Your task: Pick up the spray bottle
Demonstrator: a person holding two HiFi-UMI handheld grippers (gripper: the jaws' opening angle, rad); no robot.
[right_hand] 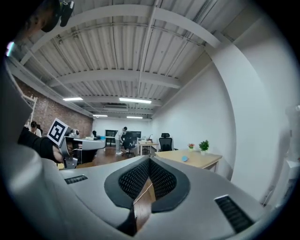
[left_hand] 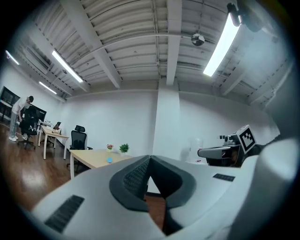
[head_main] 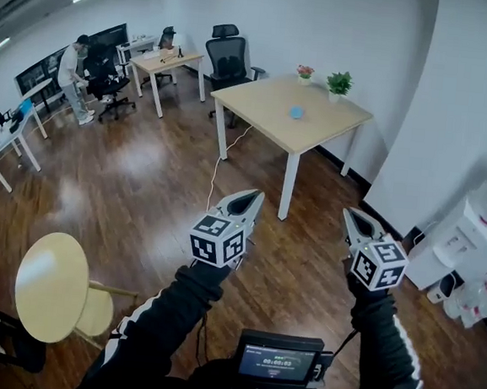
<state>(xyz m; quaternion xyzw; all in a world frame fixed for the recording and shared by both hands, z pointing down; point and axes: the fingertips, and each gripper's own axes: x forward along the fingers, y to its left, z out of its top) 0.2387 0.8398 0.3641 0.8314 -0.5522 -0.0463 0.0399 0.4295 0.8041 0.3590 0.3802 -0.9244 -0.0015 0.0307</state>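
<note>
No spray bottle is plain to see in any view. A small blue object (head_main: 296, 112) lies on the light wooden table (head_main: 267, 115) a few steps ahead, with two potted plants (head_main: 339, 83) at its far edge. It also shows as a blue dot (left_hand: 109, 160) in the left gripper view and as a small blue spot (right_hand: 184, 158) in the right gripper view. My left gripper (head_main: 256, 196) and right gripper (head_main: 348, 214) are held level above the wooden floor, pointing toward that table. Both are shut with nothing between the jaws.
A black office chair (head_main: 230, 57) and a second desk (head_main: 166, 62) stand behind the table. A person (head_main: 72, 73) stands at the far left by monitors. Round tables (head_main: 49, 287) sit at my near left. A white wall corner and a water dispenser (head_main: 476, 244) are on the right.
</note>
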